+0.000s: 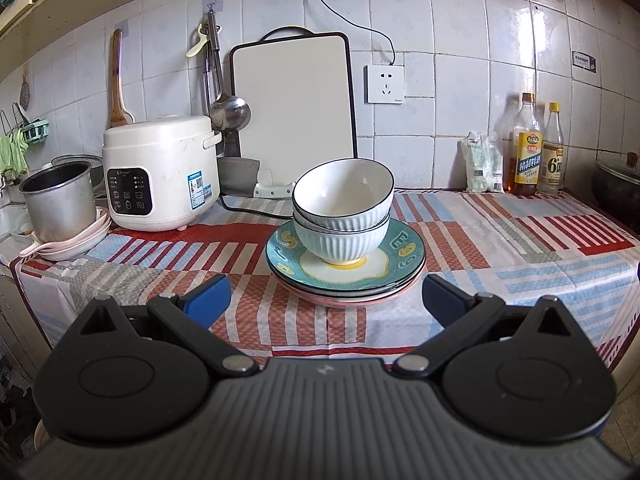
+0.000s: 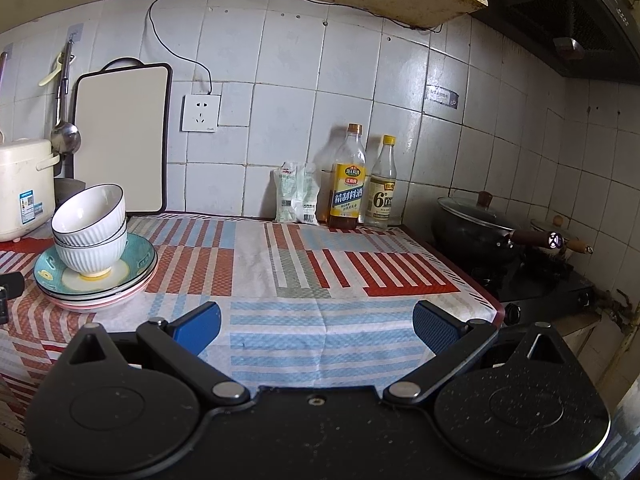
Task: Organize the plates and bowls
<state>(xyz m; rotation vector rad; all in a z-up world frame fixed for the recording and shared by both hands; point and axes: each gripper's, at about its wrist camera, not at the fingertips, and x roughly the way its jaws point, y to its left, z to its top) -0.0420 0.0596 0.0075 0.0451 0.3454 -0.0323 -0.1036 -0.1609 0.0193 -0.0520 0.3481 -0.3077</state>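
Note:
Two white ribbed bowls [image 1: 342,208] with dark rims sit nested, the upper one tilted, on a stack of plates [image 1: 400,258]. The top plate is teal with a fried-egg print, and pink plates lie under it. The stack rests on the striped cloth in front of my left gripper [image 1: 326,300], which is open and empty, just short of the plates' near rim. In the right wrist view the bowls [image 2: 90,226] and plates [image 2: 136,268] stand at the far left. My right gripper [image 2: 316,326] is open over bare cloth, empty, well right of the stack.
A white rice cooker [image 1: 160,172], a metal pot [image 1: 58,200] and a pink dish stand at the left. A cutting board [image 1: 294,104] leans on the tiled wall. Two bottles [image 2: 348,184] and a packet [image 2: 298,194] stand at the back; a lidded wok [image 2: 476,228] sits on the stove at right.

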